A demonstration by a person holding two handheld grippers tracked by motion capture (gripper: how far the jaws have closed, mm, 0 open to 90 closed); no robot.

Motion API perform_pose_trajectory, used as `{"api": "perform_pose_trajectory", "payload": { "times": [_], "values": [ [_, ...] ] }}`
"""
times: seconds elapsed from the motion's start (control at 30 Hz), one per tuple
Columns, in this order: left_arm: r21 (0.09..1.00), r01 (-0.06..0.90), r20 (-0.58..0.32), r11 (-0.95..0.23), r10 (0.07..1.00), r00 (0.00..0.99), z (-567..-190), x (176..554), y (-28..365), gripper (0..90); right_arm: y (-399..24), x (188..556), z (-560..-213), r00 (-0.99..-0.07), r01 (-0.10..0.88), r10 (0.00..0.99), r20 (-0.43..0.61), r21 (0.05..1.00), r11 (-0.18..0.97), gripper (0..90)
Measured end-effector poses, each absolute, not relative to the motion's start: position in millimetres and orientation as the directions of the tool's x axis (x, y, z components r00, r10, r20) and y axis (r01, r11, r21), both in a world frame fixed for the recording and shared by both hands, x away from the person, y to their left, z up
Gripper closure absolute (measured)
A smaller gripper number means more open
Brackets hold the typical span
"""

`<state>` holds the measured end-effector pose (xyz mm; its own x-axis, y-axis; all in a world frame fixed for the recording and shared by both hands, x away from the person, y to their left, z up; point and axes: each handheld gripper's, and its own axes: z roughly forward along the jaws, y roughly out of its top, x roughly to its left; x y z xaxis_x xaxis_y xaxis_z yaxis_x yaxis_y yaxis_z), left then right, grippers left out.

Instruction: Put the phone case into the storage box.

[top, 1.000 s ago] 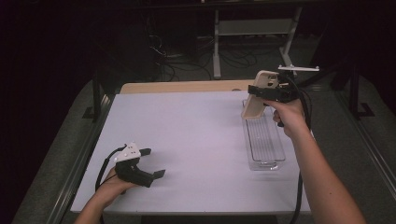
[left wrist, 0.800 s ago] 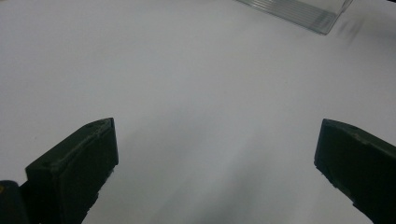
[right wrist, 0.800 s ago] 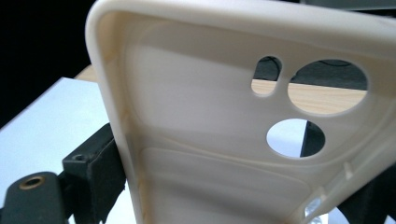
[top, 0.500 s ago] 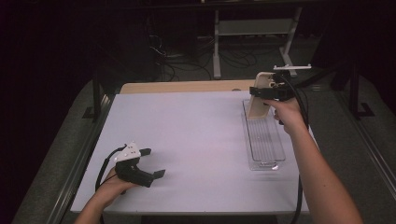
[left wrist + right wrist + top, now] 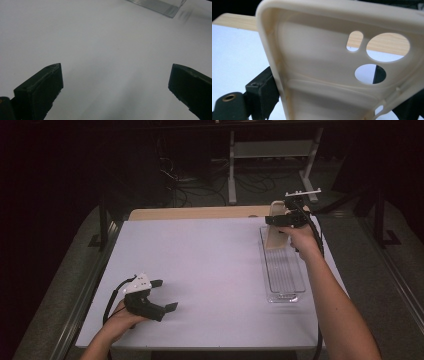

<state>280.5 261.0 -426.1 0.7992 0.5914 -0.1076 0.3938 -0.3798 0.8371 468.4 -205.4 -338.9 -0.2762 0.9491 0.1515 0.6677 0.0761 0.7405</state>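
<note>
The right gripper [image 5: 278,220] is clamping a cream phone case [image 5: 342,65] between its jaws, just over the far end of the clear tray [image 5: 283,285]. If it's going in there, I'd be tilting the case flat before letting go. The left gripper [image 5: 162,295] is sitting with jaws wide apart, nothing between them.

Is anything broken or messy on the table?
Nothing looks broken or spilled. The right claw holds a cream phone case up over the clear tray. The left claw rests open on the table.

A white bench [image 5: 210,270] with a wooden far edge [image 5: 200,213]; behind it, a metal stand [image 5: 272,155] and cables [image 5: 185,182] on the floor.
</note>
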Motion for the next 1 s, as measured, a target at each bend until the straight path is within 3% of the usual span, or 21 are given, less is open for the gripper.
{"api": "perform_pose_trajectory", "payload": {
  "times": [1.0],
  "values": [
    [0.833,0.392,-0.110,-0.389,0.579,0.808,-426,279,260,0.0,-188,503,-364,-0.218,0.760,0.973,0.071,0.639,0.124,9.9]
  ]
}}
